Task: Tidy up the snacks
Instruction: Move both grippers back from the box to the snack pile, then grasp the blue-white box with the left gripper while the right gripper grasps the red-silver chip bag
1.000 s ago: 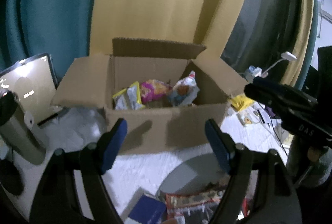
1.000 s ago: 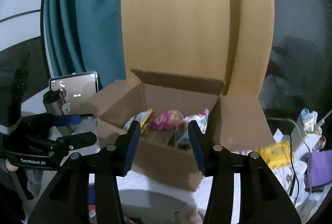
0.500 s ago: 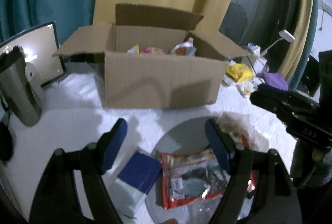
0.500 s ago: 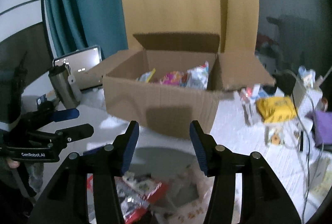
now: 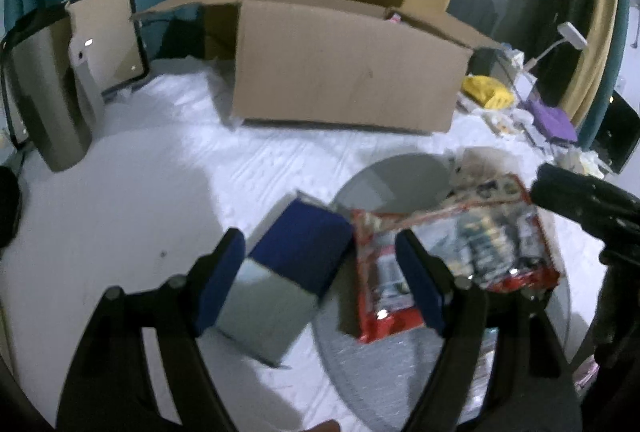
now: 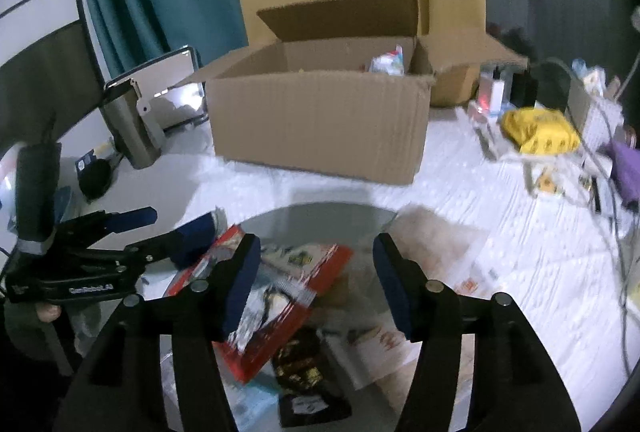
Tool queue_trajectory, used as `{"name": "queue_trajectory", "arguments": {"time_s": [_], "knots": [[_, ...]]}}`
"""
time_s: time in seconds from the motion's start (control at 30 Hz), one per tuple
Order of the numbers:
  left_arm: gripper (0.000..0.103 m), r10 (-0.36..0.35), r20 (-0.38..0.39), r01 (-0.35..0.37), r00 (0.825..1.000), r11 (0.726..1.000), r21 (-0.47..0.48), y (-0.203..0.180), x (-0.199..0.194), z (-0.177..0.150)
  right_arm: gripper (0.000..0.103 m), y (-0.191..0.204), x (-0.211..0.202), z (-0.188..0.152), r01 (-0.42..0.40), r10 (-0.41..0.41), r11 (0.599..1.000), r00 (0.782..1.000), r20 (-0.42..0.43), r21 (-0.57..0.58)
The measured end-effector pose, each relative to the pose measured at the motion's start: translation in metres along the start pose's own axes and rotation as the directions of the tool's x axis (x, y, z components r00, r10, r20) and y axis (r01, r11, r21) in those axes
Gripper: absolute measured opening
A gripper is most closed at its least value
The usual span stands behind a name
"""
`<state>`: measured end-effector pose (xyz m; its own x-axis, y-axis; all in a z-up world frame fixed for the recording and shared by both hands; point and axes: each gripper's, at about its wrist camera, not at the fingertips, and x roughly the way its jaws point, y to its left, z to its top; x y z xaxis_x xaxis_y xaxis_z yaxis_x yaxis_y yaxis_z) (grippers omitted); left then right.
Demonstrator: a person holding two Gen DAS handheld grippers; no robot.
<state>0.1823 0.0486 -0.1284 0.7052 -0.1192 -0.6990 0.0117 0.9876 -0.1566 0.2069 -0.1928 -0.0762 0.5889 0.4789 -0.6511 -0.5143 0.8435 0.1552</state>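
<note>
Snacks: some sit in the box (image 6: 320, 123), but the red pack (image 5: 452, 252), blue box (image 5: 296, 252) and others lie loose in front. Left gripper (image 5: 320, 284) stands apart, empty; right gripper (image 6: 316, 280), empty, has just been opening.

Brown cardboard box (image 5: 344, 71); red snack packet (image 5: 452, 252); blue-grey box (image 5: 280, 280).

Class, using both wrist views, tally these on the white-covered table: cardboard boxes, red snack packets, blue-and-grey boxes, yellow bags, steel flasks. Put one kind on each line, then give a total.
cardboard box: 1
red snack packet: 1
blue-and-grey box: 1
yellow bag: 1
steel flask: 1
Total: 5
</note>
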Motion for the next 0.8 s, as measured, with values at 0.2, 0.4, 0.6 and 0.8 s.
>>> {"name": "queue_trajectory", "arguments": {"time_s": [0.2,0.4,0.6,0.8], "knots": [[0.079,0.005,-0.046,-0.006,0.999,1.0,-0.021,0.011,0.013,-0.011,0.064,0.005,0.008,-0.018,-0.044,0.047,0.998,0.997,-0.053,0.055],[0.079,0.002,-0.066,-0.004,0.998,1.0,-0.029,0.015,0.02,-0.015,0.064,0.032,0.015,-0.018,-0.065,0.065,0.998,0.996,-0.063,-0.004],[0.079,0.012,-0.098,-0.015,0.995,0.999,-0.03,0.016,0.025,-0.015,0.064,0.041,0.039,-0.02,-0.092,0.094,0.995,0.99,-0.109,0.025],[0.078,0.024,-0.102,-0.026,0.994,1.0,-0.018,0.014,0.026,-0.015,0.045,0.05,0.047,-0.022,-0.117,0.116,0.993,0.987,-0.109,-0.003]]}}
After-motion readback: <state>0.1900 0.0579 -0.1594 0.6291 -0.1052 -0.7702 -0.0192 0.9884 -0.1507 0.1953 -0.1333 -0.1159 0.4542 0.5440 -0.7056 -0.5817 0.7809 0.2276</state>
